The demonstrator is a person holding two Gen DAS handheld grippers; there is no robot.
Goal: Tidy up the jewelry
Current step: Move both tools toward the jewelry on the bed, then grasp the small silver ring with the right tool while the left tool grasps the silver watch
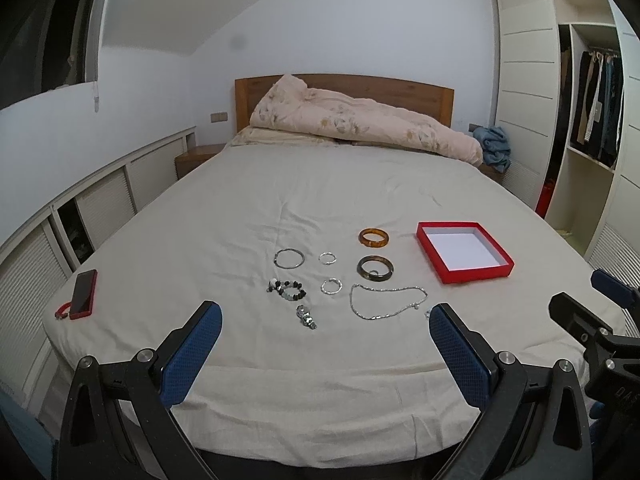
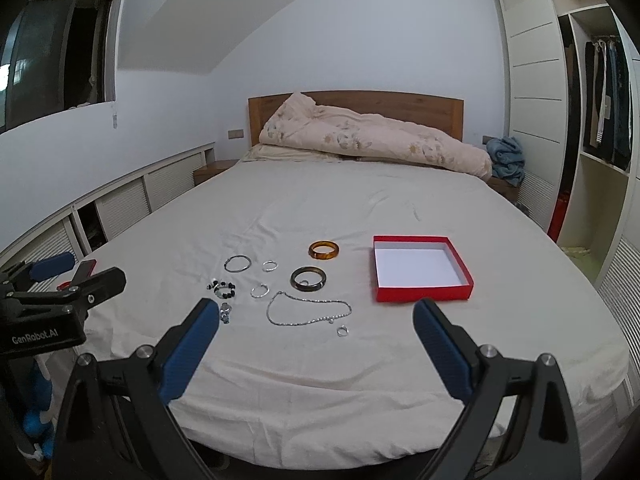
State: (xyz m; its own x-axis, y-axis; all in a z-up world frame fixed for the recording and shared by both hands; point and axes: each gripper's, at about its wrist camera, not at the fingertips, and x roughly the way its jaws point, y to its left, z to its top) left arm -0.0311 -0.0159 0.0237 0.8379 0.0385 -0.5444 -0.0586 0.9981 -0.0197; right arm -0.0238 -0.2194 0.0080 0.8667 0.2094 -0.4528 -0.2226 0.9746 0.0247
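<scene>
Nearest, the left gripper (image 1: pixel 325 320) and right gripper (image 2: pixel 316 316) hover spread and empty. Beyond them, necklace (image 2: pixel 308 312), bracelets (image 2: pixel 308 279) and rings (image 2: pixel 260 291) lie loose on the bed (image 2: pixel 360 208); the red box (image 2: pixel 420 268), far right, holds nothing. Sorting seems unstarted.

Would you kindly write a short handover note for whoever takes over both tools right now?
Left tool: open, holding nothing, over the bed's near edge.
Right tool: open, holding nothing, alongside it.
Red box: on the sheet at right, nothing in it.
Jewelry, all loose on the sheet left of the box: amber bangle, dark bangle, silver necklace, beaded bracelet, several silver rings and hoops.
Done: nothing boxed.
Left: everything.
</scene>
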